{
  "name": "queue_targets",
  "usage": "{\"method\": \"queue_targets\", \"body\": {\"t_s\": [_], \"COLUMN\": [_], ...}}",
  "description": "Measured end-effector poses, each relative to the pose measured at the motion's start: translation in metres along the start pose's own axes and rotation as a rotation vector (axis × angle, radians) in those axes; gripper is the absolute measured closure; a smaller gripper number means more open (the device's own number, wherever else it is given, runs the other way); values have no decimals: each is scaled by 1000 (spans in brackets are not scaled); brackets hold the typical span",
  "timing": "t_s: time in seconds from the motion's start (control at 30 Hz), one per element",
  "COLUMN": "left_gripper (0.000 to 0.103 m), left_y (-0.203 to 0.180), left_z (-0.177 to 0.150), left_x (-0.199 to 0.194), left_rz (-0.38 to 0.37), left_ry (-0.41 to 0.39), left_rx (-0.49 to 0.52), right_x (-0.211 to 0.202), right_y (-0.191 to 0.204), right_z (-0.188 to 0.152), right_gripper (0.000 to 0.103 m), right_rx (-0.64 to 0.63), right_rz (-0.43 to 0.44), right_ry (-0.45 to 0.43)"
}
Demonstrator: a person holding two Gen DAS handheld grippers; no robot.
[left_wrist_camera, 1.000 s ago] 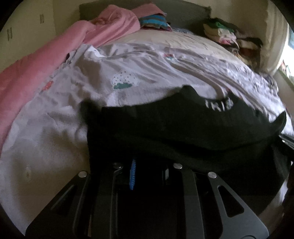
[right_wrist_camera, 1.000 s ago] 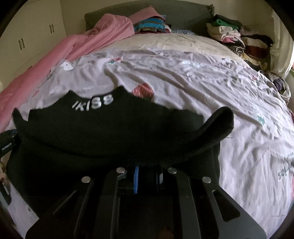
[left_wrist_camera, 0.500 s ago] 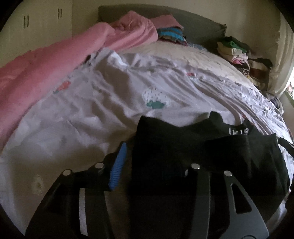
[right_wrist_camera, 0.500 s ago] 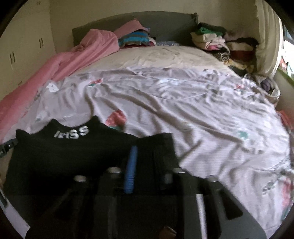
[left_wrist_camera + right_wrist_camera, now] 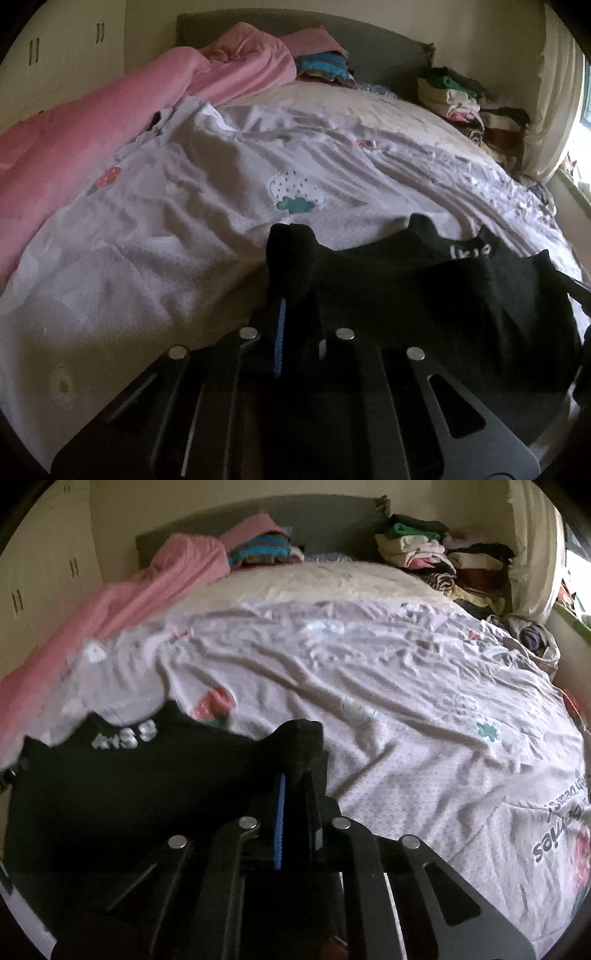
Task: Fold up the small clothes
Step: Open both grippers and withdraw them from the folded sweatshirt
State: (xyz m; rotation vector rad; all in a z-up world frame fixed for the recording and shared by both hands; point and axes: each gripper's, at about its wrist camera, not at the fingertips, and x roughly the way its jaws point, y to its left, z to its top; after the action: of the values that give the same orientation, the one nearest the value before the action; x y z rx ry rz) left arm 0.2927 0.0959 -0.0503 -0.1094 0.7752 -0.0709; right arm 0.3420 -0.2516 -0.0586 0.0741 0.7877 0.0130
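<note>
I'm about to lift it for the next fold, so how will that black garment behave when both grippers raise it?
The black garment will probably sag between the left gripper and right gripper, since its pinched corners already bunch. It looks thin, so likely light. It may drag on the rumpled sheet.
</note>
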Motion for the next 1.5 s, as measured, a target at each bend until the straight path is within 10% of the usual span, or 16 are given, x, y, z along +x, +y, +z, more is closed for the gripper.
{"method": "queue_targets", "body": {"t_s": [0.23,0.6,1.1,1.5], "left_gripper": [100,98,69,43], "left_y": [10,10,4,7], "left_z": [17,8,-1,-11], "left_x": [-27,6,4,-20], "left_rz": [-34,33,72,98], "left_ry": [-95,-9,5,-14], "left_rx": [-32,8,42,35], "right_x": [-29,12,24,-9], "right_y": [-16,-29,-23,-17], "right_z": [20,3,-10,-25], "right_gripper": [95,95,92,62], "right_rx": [101,186,137,82], "right_rz": [81,13,-107,-139], "right_ry": [-116,-24,17,-7]}}
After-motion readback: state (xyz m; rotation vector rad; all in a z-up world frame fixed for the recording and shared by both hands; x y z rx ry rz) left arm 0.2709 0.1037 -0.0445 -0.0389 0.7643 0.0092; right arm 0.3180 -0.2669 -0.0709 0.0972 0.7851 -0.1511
